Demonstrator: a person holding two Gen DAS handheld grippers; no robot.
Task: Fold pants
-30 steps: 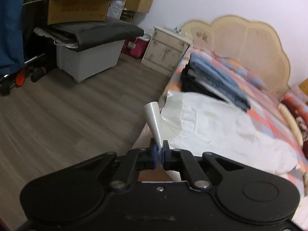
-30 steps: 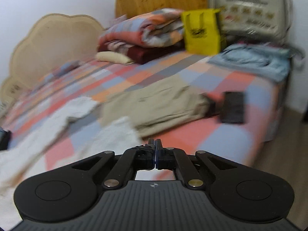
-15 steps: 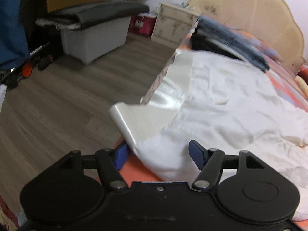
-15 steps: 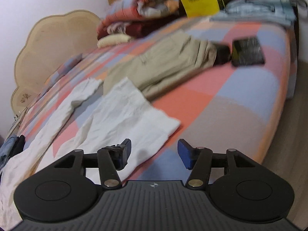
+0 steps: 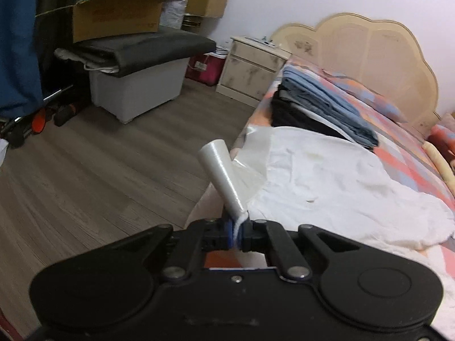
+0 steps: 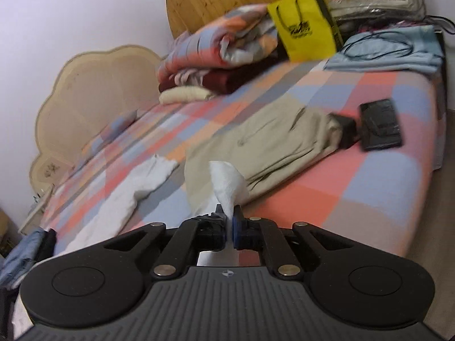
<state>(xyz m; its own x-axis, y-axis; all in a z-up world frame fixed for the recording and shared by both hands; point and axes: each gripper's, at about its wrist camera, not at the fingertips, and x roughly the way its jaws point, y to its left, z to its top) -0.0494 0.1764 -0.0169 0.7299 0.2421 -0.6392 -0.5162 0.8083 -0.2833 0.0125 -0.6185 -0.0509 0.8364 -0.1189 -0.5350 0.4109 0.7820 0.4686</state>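
White pants [image 5: 335, 179] lie spread across the checked bed [image 5: 398, 153]. My left gripper [image 5: 235, 234] is shut on the shiny waistband corner of the pants, which sticks up from the jaws at the bed's near edge. In the right wrist view, my right gripper [image 6: 229, 234] is shut on a leg end of the white pants [image 6: 227, 184], lifted off the bedspread [image 6: 369, 176]. The other leg [image 6: 136, 187] trails across the bed to the left.
Folded blue and dark clothes [image 5: 321, 105] are stacked by the headboard [image 5: 369, 48]. Khaki pants [image 6: 270, 145], a black device [image 6: 379, 125], a yellow bag [image 6: 305, 25] and folded quilts [image 6: 216, 54] lie on the bed. A nightstand [image 5: 253, 68], bin and boxes stand on the wood floor [image 5: 99, 176].
Half a second ago both grippers were open over the pants. Now each has shut on the cloth and lifted it: left on the waistband corner, right on the leg end.
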